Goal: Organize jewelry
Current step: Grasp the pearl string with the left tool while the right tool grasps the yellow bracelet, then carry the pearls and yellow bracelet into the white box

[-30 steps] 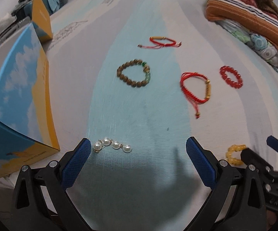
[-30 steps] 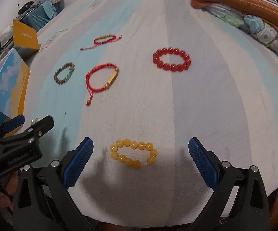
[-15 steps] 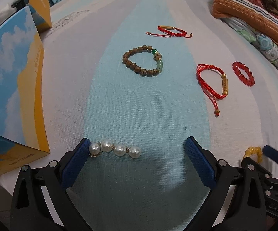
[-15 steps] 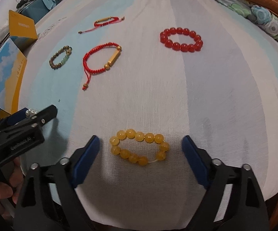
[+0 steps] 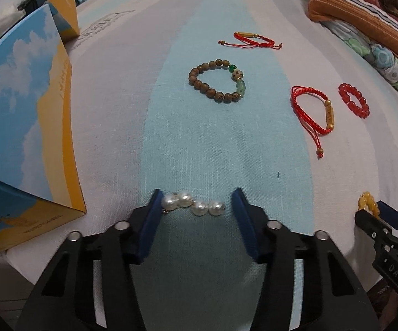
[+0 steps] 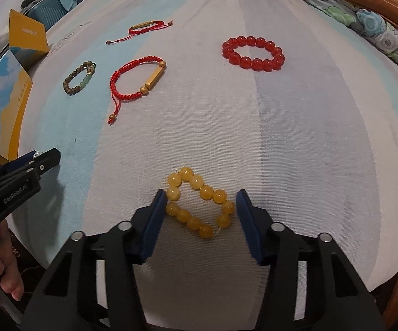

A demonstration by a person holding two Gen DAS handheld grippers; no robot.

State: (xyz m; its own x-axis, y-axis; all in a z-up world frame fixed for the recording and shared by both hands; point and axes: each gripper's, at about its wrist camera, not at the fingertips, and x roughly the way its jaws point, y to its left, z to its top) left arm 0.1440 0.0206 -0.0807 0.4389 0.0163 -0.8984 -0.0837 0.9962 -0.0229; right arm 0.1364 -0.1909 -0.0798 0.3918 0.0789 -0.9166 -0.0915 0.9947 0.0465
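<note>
Pearl strand [image 5: 193,204], yellow bead bracelet [image 6: 199,202] flat on cloth.

Both views are lit softly and rather dimly, with a cool cast. Strong fisheye bending is seen: the striped cloth [image 5: 199,138] is bulged like a dome, and black vignetting is found in the corners. A soft shadow is cast toward 6 o'clock between the fingers of the left gripper [image 5: 196,207] and the right gripper [image 6: 201,207]. Small glints are carried by the pearl strand [image 5: 193,205]. Detail is kept sharp at centre and slightly smeared toward the rim.
</note>
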